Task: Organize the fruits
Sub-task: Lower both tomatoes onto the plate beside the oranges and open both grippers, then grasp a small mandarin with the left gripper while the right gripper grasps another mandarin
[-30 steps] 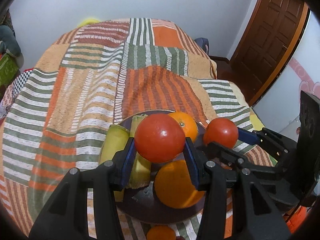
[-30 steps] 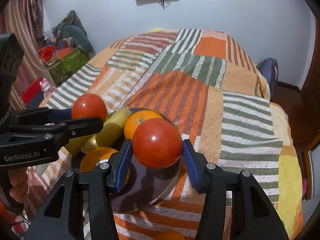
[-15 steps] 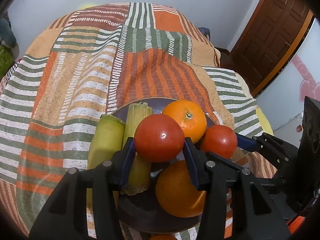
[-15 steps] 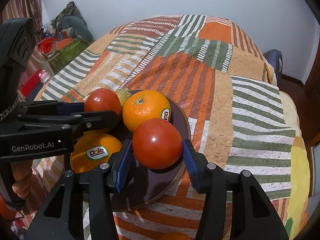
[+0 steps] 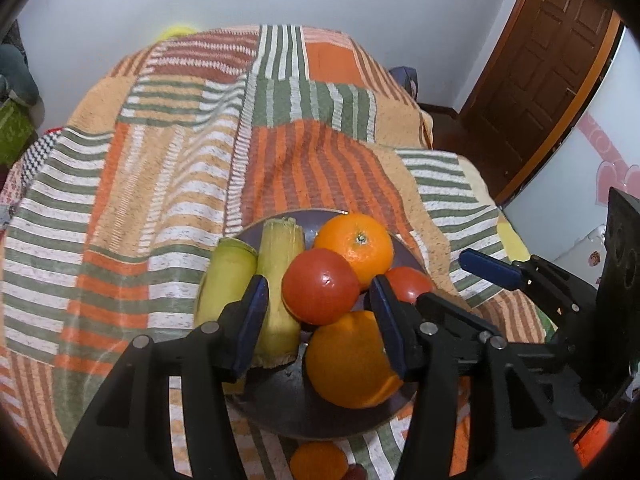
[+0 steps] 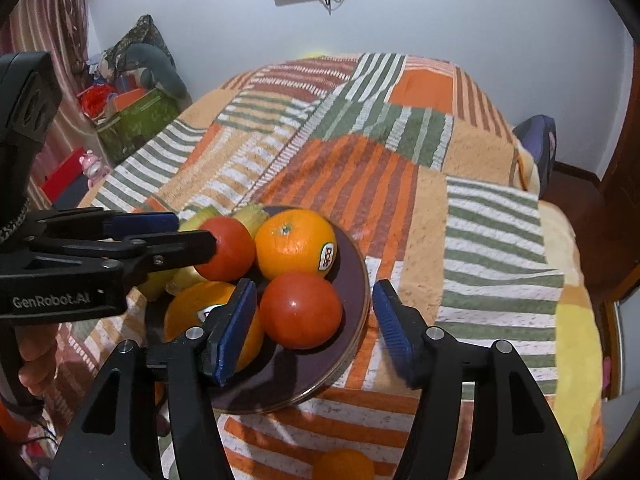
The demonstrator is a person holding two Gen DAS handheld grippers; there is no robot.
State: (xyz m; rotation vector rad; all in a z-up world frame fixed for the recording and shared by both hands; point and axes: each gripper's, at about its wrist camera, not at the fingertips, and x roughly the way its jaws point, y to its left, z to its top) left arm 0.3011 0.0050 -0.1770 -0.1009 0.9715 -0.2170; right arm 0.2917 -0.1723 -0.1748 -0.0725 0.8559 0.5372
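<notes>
A dark brown plate on the bed holds two oranges, two yellow-green corn pieces and two tomatoes. One tomato rests on top of the pile between the pads of my left gripper. Those jaws are opening, with a gap on each side of the fruit. The other tomato lies on the plate's near right part between the pads of my right gripper. These jaws are opening too; the right pad stands well off it. The left gripper reaches in from the left in the right wrist view.
A loose orange lies on the striped bedspread just in front of the plate. A hand holds the left gripper's handle. A green box and clutter stand left of the bed, a wooden door to the right.
Both grippers held their tomatoes above the plate, then came down to it. Now both pairs of pads have parted from the tomatoes, which rest on the plate and the pile.
</notes>
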